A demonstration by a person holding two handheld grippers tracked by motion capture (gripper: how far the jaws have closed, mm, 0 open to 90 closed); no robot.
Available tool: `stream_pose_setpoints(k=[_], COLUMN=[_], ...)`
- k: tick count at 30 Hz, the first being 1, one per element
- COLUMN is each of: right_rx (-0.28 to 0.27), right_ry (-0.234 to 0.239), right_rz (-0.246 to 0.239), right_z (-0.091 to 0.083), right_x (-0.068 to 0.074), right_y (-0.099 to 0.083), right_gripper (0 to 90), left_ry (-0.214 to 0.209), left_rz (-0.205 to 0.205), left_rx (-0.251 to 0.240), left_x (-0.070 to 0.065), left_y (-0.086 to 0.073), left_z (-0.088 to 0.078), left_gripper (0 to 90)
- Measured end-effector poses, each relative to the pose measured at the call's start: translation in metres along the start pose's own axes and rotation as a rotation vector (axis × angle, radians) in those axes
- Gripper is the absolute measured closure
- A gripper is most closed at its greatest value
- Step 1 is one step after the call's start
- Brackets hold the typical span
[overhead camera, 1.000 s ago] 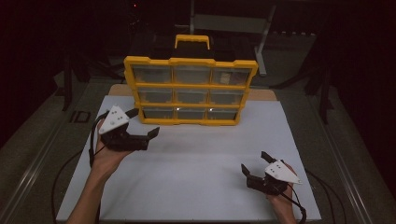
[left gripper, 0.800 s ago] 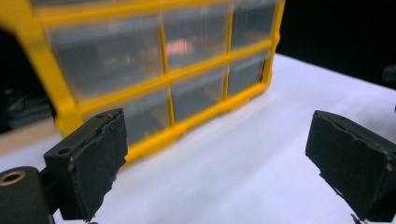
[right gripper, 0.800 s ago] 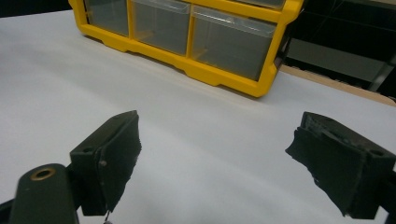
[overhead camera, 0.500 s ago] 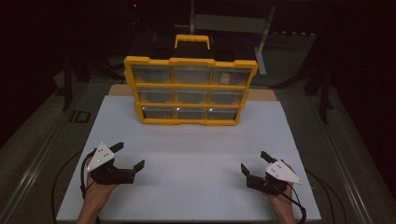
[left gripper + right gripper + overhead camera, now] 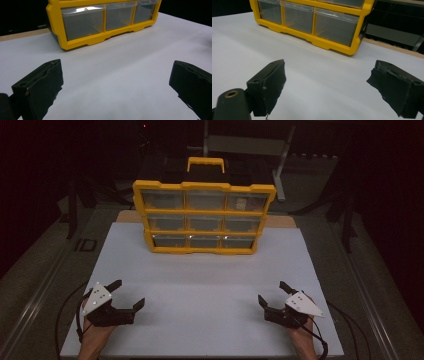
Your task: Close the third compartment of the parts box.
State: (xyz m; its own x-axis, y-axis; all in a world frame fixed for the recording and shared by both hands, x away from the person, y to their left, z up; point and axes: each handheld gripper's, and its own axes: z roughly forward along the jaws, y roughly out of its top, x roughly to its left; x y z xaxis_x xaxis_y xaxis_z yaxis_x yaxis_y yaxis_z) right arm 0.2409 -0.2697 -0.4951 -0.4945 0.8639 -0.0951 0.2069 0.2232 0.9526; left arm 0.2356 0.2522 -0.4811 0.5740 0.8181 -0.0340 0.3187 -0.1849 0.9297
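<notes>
Grippers at rest near the front edge of the white surface [image 5: 200,280], one by each front corner; organiser well apart from both, toward the back edge.

Left gripper [image 5: 129,296]: low over the surface by the front left corner, jaws spread as wide as they go, having just been opening, nothing between them. In the left gripper view both black jaws [image 5: 40,85] flank bare white surface, and the yellow organiser [image 5: 100,22] stands ahead and slightly to the left.

Organiser [image 5: 204,217]: centred along the back edge, upright, front facing the person. Yellow frame, three rows of three clear drawers, all appear pushed in. Black carrying handle with yellow grip [image 5: 205,164] on top. Something pale shows in the top right drawer [image 5: 247,201]; the other contents are too dim to tell.

Right gripper [image 5: 271,297]: low by the front right corner, jaws likewise spread, empty. The right gripper view shows the organiser's bottom row, with its right-hand drawer [image 5: 335,26] nearest.

Step in hand, as judged: a ready pose, no contact with the organiser yet. Nothing is out of it.

Next move probably calls for a forward reach across the bare surface to one drawer front. Jaws will have to narrow onto the small lip at a drawer's top edge. The other gripper may need to brace the frame so the organiser does not slide or tip.
</notes>
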Motion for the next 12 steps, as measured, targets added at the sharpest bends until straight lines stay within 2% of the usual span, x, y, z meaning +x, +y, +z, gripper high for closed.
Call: stream_pose_setpoints(k=[3,7,12], right_rx=[-0.005,0.001,0.002], right_ry=[-0.001,-0.003,-0.002], right_rz=[0.003,0.01,0.007], right_z=[0.0003,0.0022,0.0024], right_x=[-0.0006,-0.001,-0.0007], right_y=[-0.0003,-0.0012,-0.0011], right_gripper=[11.3,11.1,11.1], left_ry=[0.006,0.017,0.031], left_rz=[0.013,0.021,0.015], left_rx=[-0.004,0.015,0.032], left_x=[-0.0003,0.0004,0.0017], left_y=[0.0005,-0.0012,-0.0013], left_z=[0.0,0.0028,0.0048], left_gripper=[0.1,0.0,0.0])
